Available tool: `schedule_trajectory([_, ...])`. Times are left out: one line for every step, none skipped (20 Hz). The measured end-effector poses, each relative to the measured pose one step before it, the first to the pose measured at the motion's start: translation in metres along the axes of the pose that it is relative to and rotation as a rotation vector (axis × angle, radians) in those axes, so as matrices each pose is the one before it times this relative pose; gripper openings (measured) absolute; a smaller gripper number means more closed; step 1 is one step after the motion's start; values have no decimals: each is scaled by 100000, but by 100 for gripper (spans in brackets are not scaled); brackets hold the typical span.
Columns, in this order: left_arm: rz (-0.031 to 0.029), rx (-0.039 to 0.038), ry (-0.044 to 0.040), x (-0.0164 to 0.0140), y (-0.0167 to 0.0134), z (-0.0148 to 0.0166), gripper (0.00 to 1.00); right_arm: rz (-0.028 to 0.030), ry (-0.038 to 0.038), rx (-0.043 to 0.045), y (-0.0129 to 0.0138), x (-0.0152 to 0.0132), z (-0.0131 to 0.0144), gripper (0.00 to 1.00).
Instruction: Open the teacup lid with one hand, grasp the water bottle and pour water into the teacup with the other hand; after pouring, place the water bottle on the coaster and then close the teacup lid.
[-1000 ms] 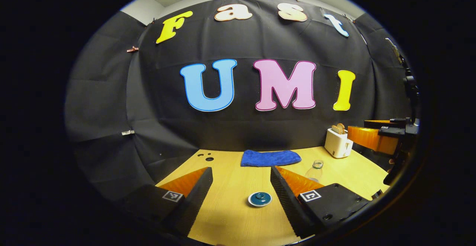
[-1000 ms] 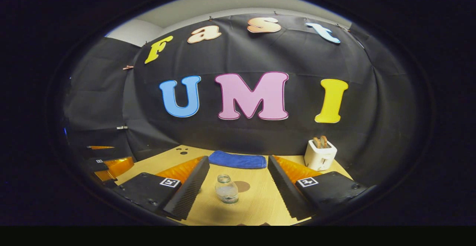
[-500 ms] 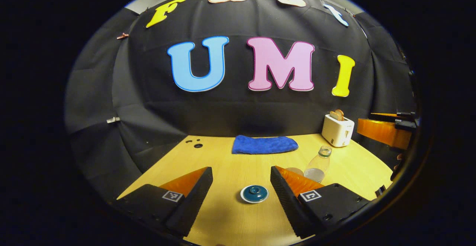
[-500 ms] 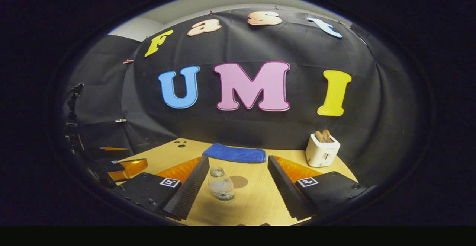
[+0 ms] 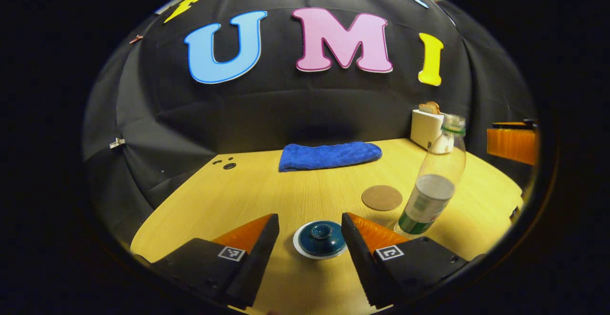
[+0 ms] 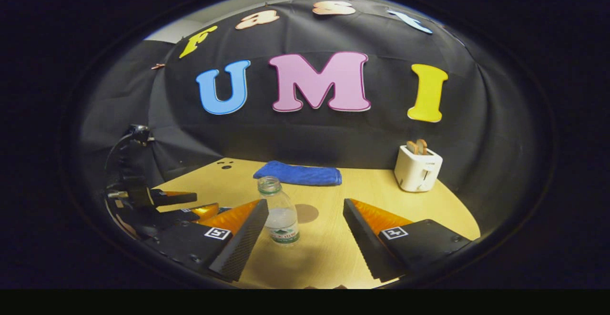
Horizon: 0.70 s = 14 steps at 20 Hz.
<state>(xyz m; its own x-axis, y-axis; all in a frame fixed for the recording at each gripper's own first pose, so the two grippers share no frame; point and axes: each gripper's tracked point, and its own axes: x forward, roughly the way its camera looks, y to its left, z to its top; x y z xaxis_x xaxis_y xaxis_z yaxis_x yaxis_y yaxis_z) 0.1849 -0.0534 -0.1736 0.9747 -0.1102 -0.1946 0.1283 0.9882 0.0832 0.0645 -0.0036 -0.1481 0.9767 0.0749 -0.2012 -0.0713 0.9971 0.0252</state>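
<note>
A teacup with a dark teal lid (image 5: 320,239) and white rim stands on the wooden table, right between the fingers of my open left gripper (image 5: 307,222), which do not touch it. A clear water bottle (image 5: 432,186) without a cap, partly filled, stands upright to the right of the cup. A round brown coaster (image 5: 381,197) lies just behind and between them. In the right gripper view the same water bottle (image 6: 280,211) stands ahead, near the left finger of my open right gripper (image 6: 303,206), with the coaster (image 6: 305,213) behind it. The left gripper (image 6: 157,200) appears at the left edge.
A folded blue cloth (image 5: 329,156) lies at the back of the table (image 5: 248,196) by the wall. A white toaster (image 6: 418,167) with toast stands at the back right. Small holes (image 5: 228,164) mark the table's back left corner.
Both grippers have moved down and forward. The teacup lid now lies between the left fingers, and the bottle has grown larger ahead of the right gripper. Nothing was grasped.
</note>
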Motion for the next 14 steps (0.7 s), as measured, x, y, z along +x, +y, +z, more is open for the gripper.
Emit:
schedule_trajectory([-643,1119,-52,596,-195,-498,80,64,655,252,242,296,-623,98])
schedule_trajectory([-784,990,-334,460,-265,-253,77,69,1254,-337,196,333,-683,98])
schedule_trajectory([-686,596,154,380,-280,-383,71,-196,1257,-239,140,311,-663,98])
schedule_trajectory([-828,125,-145,281,-270,-156,70,116,760,437,194,182,-371,98])
schedule_trajectory([-813,48,-308,322,-314,16,69,150,372,448,168,156,-227,98])
schedule_trajectory([-574,168,131,254,-181,-147,69,-2,286,206,160,191,-120,98])
schedule_trajectory([48,290,267,235,-37,-302,67,118,175,-11,183,39,-146,98])
schedule_trajectory([160,-21,477,168,34,-223,66,-38,114,-128,129,133,-55,98])
schedule_trajectory([-136,-552,670,30,25,-186,67,156,-103,-188,47,87,-53,98])
schedule_trajectory([-103,-936,-96,21,-91,-162,65,35,54,-336,12,219,-102,98])
schedule_trajectory([-110,-517,-358,-84,-81,102,52,118,226,-283,-72,123,-151,98])
schedule_trajectory([-61,19,62,-8,-44,-24,51,127,125,-159,149,169,-145,98])
schedule_trajectory([-254,-122,-22,160,4,-114,50,156,-184,-46,23,169,-28,98])
schedule_trajectory([-255,105,-65,55,-34,-4,49,358,-194,-94,75,154,-82,98])
